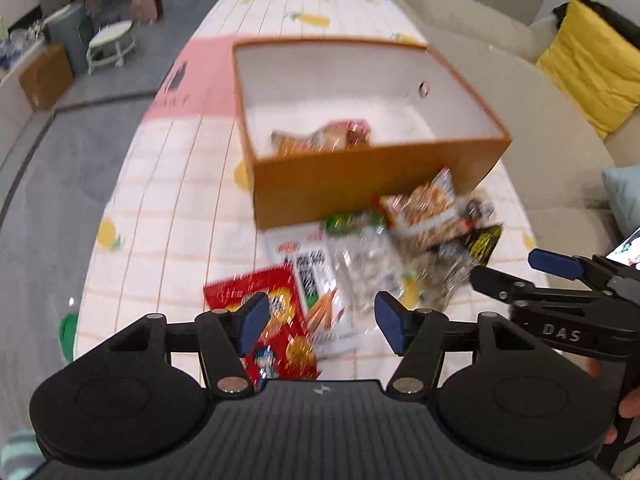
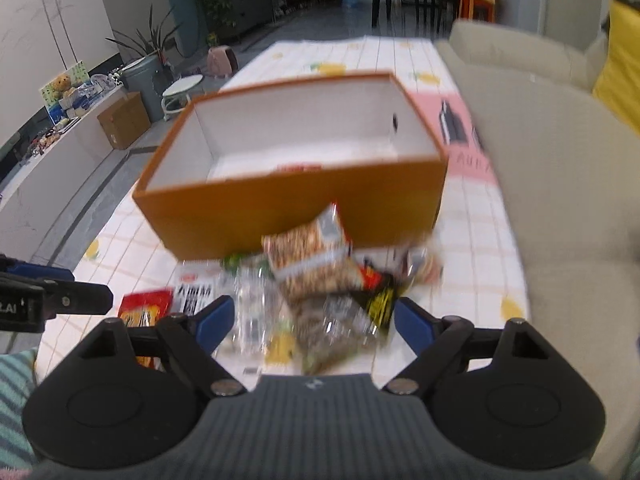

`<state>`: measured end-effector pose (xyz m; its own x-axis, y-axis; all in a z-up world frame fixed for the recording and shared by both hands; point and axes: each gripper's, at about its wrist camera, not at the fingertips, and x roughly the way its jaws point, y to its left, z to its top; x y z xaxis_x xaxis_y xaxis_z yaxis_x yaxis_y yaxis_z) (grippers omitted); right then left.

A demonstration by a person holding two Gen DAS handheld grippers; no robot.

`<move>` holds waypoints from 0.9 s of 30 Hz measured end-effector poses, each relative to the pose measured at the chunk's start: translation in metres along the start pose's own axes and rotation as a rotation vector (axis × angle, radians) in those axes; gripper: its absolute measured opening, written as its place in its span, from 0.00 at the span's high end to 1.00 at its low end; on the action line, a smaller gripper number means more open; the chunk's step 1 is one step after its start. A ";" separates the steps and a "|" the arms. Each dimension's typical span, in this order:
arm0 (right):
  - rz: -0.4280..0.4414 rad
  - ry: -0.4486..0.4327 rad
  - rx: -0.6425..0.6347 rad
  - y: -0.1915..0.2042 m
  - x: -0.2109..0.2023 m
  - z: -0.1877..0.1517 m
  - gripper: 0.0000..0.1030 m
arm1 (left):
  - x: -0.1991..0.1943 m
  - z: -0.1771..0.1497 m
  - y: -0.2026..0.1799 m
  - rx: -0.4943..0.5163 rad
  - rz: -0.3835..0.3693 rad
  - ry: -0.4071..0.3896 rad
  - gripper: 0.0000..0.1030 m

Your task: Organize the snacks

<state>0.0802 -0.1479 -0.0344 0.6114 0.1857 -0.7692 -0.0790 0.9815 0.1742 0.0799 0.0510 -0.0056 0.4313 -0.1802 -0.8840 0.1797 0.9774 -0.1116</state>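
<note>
1. An orange box [image 1: 360, 184] sits mid-table [image 1: 168, 216] on a checked cloth; one snack packet [image 1: 320, 140] lies inside.
2. Loose snack packets [image 2: 320, 280] are piled against the box's near wall.
3. Left gripper [image 1: 320, 320] hovers wide, empty, over a red packet [image 1: 276, 320]; right gripper [image 2: 312, 320] wide, empty, above the pile.

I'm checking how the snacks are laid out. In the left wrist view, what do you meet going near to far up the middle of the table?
Red snack bag → white snack packet → orange box with one snack packet inside → pink sheet beyond it.
</note>
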 end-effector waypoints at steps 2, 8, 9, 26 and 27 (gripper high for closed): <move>0.007 0.025 0.013 -0.003 0.008 -0.007 0.23 | 0.010 -0.005 0.004 -0.015 0.026 0.024 0.31; 0.006 0.046 0.005 -0.006 0.026 -0.017 0.24 | 0.039 -0.017 0.015 -0.046 0.102 0.071 0.27; 0.012 0.043 0.007 -0.008 0.028 -0.018 0.24 | 0.044 -0.019 0.018 -0.056 0.115 0.078 0.26; -0.008 -0.032 -0.184 0.009 0.061 -0.002 0.19 | 0.086 -0.022 0.037 -0.155 0.156 0.139 0.11; -0.008 -0.031 -0.189 0.009 0.063 -0.001 0.19 | 0.087 -0.022 0.037 -0.144 0.162 0.140 0.11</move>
<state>0.1177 -0.1271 -0.0819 0.6363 0.1794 -0.7502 -0.2190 0.9746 0.0473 0.1047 0.0736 -0.0962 0.3159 -0.0128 -0.9487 -0.0138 0.9997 -0.0181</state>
